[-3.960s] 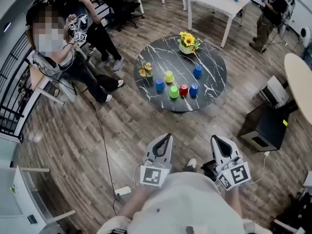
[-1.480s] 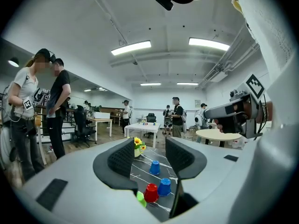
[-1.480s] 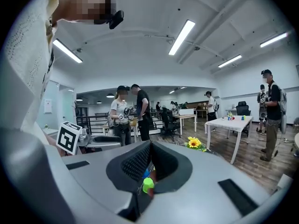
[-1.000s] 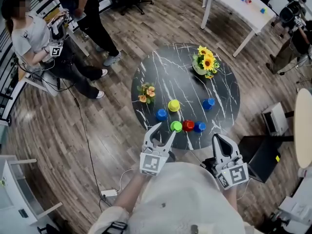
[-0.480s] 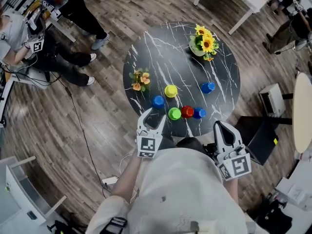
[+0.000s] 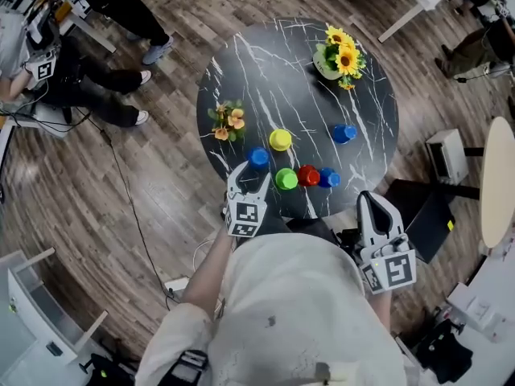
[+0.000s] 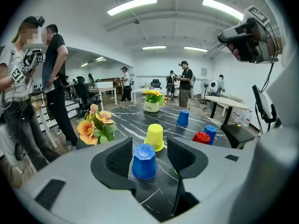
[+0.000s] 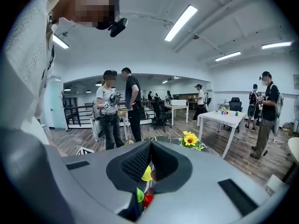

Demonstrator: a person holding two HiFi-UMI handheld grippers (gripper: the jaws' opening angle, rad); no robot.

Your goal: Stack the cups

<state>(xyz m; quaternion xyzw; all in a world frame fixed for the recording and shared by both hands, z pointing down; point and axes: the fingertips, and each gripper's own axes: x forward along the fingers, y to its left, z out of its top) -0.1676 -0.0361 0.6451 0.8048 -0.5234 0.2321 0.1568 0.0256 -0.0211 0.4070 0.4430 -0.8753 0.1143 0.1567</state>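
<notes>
Several upturned cups stand on the round black marble table [image 6: 241,63]: a blue cup [image 6: 258,157], a yellow cup [image 6: 280,140], a green cup [image 6: 286,178], a red cup [image 6: 308,175], another blue cup [image 6: 328,178] and a third blue cup [image 6: 344,133] further back. My left gripper [image 6: 250,174] is open at the table's near edge. Its jaws have just been opening. In the left gripper view the nearest blue cup [image 7: 144,161] sits in the gap of the left gripper [image 7: 148,157], with the pads off it. My right gripper [image 6: 370,199] hangs shut and empty beside the table, also in its own view [image 8: 148,157].
An orange flower pot [image 6: 228,123] stands left of the cups and a sunflower pot [image 6: 338,59] at the back right. People stand at the upper left. A black box [image 6: 430,219] and a white box [image 6: 444,153] sit on the floor to the right.
My left gripper has dropped and moved forward to the table's near edge, up to the nearest blue cup, and its jaws stand wider. The right gripper has shifted slightly.
</notes>
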